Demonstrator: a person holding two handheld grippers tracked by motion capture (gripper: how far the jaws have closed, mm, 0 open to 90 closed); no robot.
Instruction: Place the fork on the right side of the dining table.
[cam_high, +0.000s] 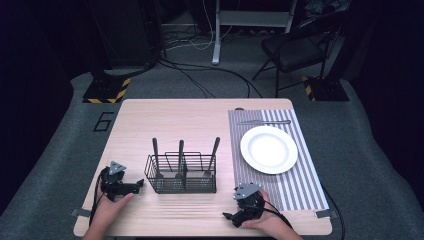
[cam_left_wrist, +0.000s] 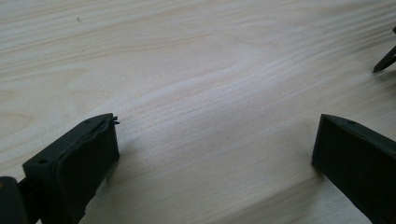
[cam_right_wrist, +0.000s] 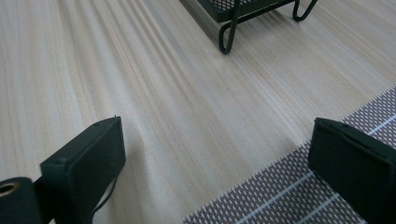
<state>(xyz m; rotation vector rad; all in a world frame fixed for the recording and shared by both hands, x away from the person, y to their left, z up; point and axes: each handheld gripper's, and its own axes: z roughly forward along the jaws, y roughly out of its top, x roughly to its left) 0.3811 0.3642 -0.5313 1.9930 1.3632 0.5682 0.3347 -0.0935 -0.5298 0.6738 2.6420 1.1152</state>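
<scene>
A black wire caddy (cam_high: 181, 174) stands in the middle of the wooden table (cam_high: 200, 115), with three dark-handled utensils (cam_high: 180, 150) upright in it. A white plate (cam_high: 269, 149) lies on a striped placemat (cam_high: 295, 190) at the right, and a knife (cam_high: 264, 122) lies beyond the plate. My left gripper (cam_high: 135, 187) rests on the table left of the caddy, jaws open over bare wood (cam_left_wrist: 215, 140). My right gripper (cam_high: 231, 218) lies near the front edge by the mat's corner, open, with one fingertip (cam_right_wrist: 355, 163) over the mat (cam_right_wrist: 280, 196). The caddy's foot (cam_right_wrist: 226, 37) shows ahead of it.
Beyond the table are a folding chair (cam_high: 295, 50), a metal stand leg (cam_high: 216, 35), loose cables (cam_high: 200, 75) on the grey floor and yellow-black striped bases (cam_high: 106, 92).
</scene>
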